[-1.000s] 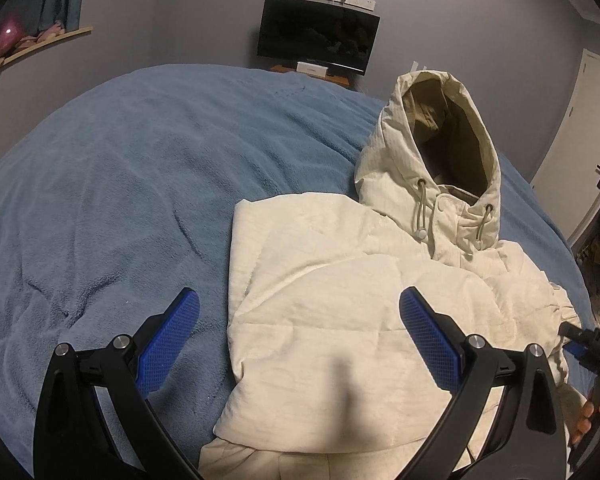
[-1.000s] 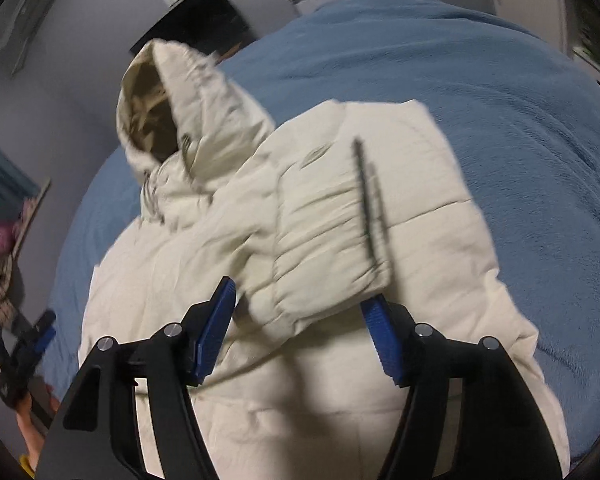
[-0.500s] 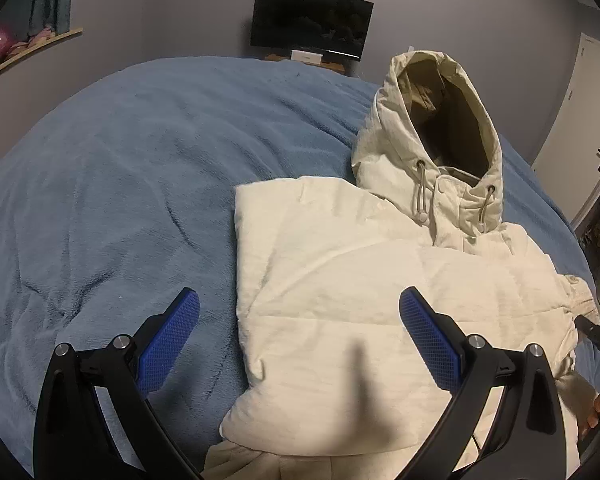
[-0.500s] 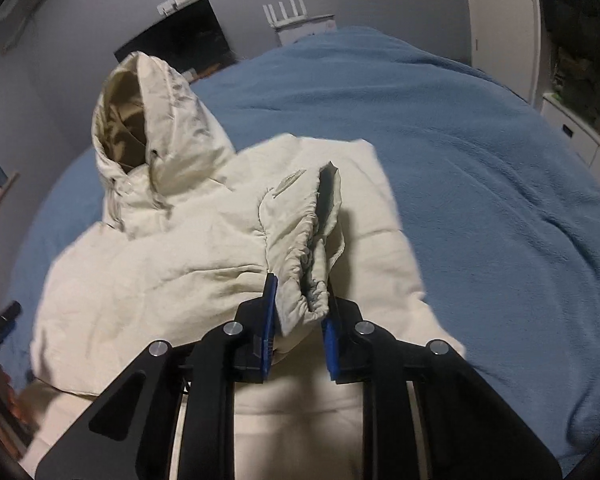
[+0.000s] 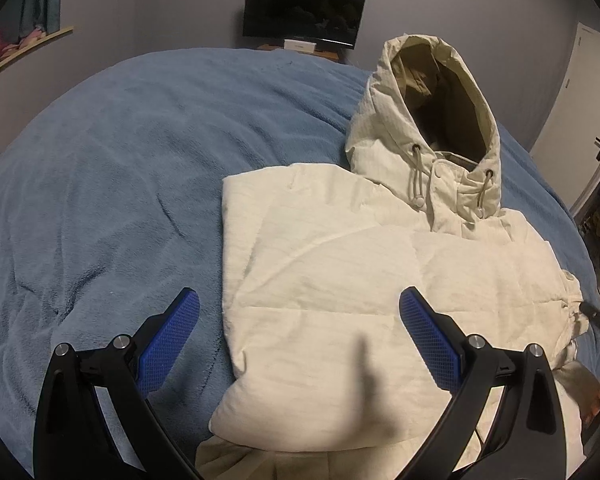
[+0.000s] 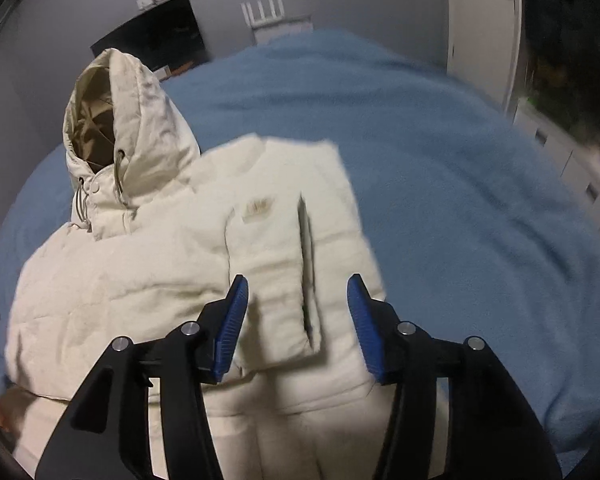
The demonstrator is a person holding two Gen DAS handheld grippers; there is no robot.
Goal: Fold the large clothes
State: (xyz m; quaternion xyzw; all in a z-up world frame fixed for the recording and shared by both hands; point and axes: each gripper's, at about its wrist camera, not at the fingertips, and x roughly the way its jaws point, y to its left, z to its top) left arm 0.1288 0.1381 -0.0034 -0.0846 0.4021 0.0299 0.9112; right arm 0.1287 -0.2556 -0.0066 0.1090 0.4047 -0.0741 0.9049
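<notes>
Cream hooded jacket (image 5: 340, 280) lies on the blue bed (image 5: 120, 180) toward its right edge, sleeves folded in; left gripper (image 5: 300, 344) hovers wide open over its lower-left corner, right gripper (image 6: 296, 320) opening, sleeve cuff (image 6: 284, 312) between its jaws, unpinched.

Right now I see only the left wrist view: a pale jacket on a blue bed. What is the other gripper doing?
Observer: The right gripper hangs over the jacket. Its jaws are opening, with a folded sleeve between them, not pinched.
Operator: Is anything on that sleeve?
Observer: A small tan logo.
Operator: Anything else?
Observer: A dark slit runs along it beside the logo.
</notes>
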